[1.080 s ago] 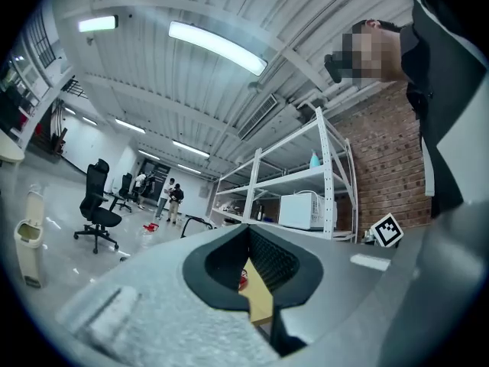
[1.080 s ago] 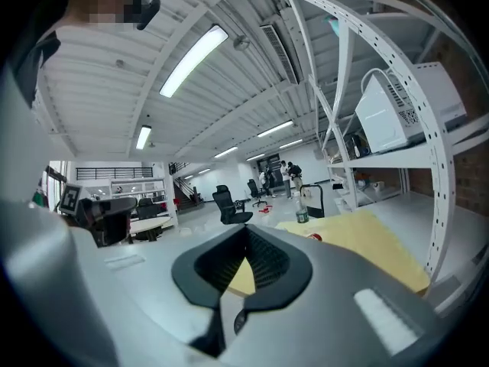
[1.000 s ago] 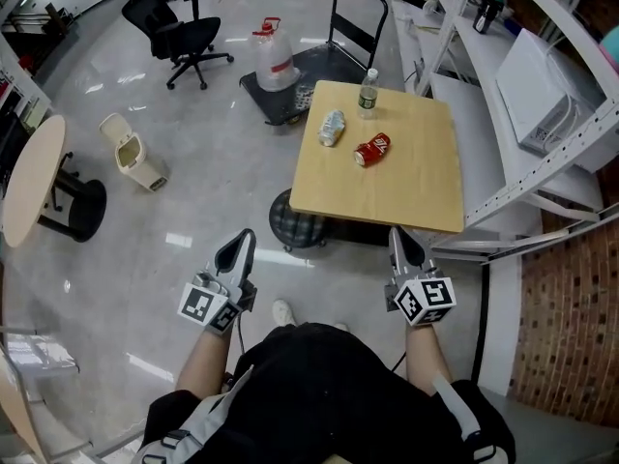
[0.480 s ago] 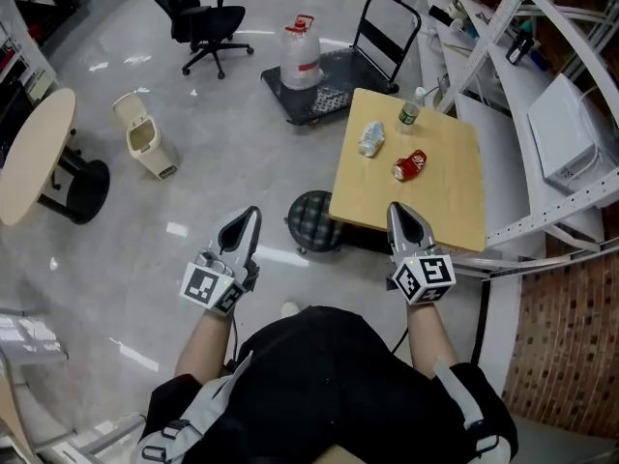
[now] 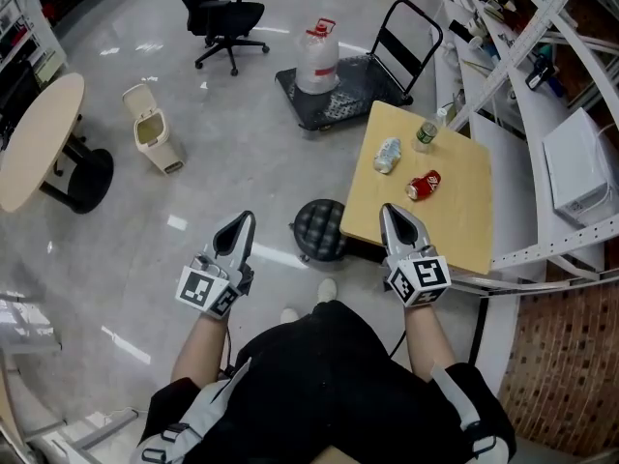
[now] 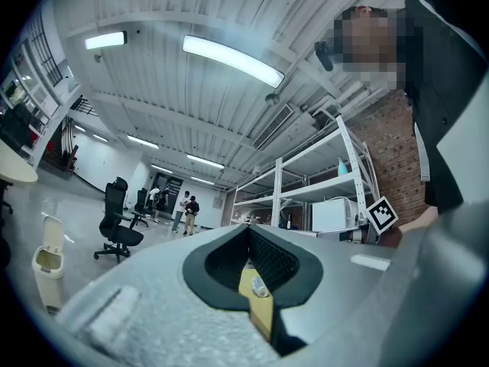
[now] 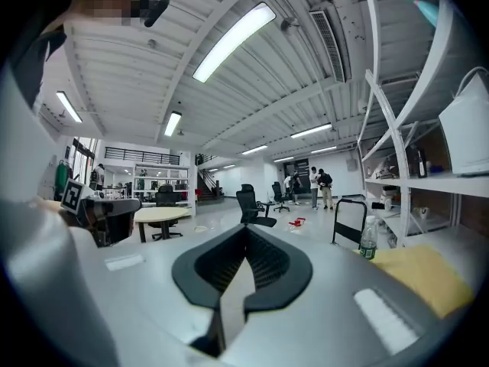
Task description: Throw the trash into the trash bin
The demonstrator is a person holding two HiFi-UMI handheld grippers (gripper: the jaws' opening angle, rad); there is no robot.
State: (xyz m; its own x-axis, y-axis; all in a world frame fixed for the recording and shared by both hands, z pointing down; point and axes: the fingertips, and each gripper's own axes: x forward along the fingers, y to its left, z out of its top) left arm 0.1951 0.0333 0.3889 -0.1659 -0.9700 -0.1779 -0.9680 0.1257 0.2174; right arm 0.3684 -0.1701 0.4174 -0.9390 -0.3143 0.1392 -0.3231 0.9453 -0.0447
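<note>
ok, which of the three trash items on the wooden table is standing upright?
The green-labelled bottle at the table's far edge. The crushed clear bottle and the red can lie on their sides.

Black top; grey grippers w/ marker cubes.

The floor is seen as glossy, polished grey, with lights mirrored in it. The tabletop is finished in smooth, matt pale wood. The trash bin is moulded in cream plastic, the can in shiny red metal. The right wall is laid in rough brick.
</note>
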